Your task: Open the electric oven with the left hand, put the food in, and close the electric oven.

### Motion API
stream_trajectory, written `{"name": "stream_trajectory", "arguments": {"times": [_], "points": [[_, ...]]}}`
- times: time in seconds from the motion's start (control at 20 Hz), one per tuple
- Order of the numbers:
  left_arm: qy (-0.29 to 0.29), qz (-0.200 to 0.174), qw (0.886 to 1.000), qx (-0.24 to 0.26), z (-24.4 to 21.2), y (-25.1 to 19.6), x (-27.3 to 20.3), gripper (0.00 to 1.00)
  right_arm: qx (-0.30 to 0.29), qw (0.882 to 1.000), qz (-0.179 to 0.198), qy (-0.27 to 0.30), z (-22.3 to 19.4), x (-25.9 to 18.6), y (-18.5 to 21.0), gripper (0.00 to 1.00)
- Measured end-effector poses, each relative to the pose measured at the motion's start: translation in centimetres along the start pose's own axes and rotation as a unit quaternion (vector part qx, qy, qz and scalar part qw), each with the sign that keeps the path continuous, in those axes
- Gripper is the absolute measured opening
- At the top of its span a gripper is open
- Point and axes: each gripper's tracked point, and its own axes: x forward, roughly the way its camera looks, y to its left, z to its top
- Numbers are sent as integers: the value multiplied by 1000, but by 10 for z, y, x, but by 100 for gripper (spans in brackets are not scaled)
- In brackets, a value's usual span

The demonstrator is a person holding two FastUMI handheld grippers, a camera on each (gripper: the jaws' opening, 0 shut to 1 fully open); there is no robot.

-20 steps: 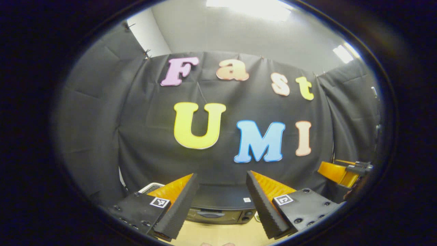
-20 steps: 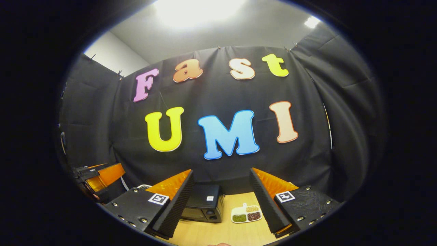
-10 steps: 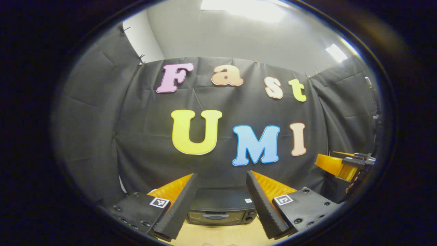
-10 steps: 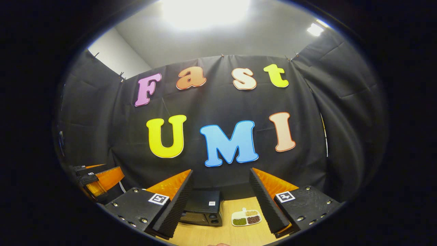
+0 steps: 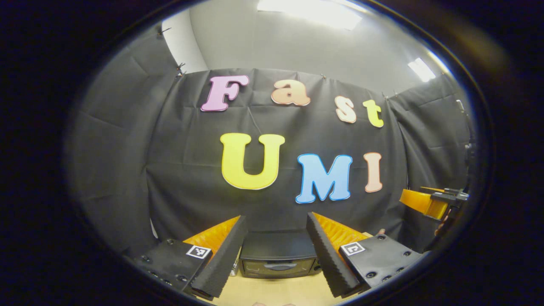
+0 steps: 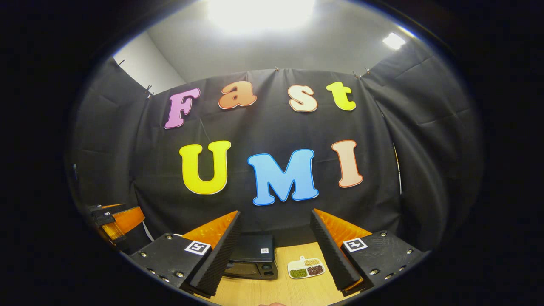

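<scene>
Oven (image 5: 277, 258) sits shut on the wooden table (image 6: 289, 291), its back close to the black cloth wall, door and curved handle facing us. Since a second ago it has slid from half-hidden behind the left gripper's (image 5: 275, 250) fingers to square between them, and more of its front now shows; I take that as the left hand lining up on the handle. Those fingers are spread wide with nothing in them, still well short of the oven.

Seen from the right gripper view, the oven (image 6: 252, 257) stands left of centre, and the dish of food (image 6: 306, 267), a small white tray with green, dark and pale heaps, lies just beside the oven's right side on the bare wood. The right gripper (image 6: 276, 248) is released too and empty, hanging back from the oven, and it has barely shifted over the second; its partner (image 6: 114, 221) shows off to the oven's left.

So nothing is done yet: door closed, food untouched. The next move, I'd judge, is bringing the left gripper down and forward to the handle
</scene>
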Motion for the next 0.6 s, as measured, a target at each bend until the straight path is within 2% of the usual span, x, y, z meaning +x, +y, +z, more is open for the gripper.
{"name": "stream_trajectory", "arguments": {"times": [0.55, 0.6], "points": [[16, -16, 1000, -13, -12, -8, -3, 100, -14, 1000, 0, 19, -5, -8, 6, 98], [15, -15, 1000, -12, -11, -10, -2, 100, -15, 1000, 4, 17, -4, -8, 4, 91]]}}
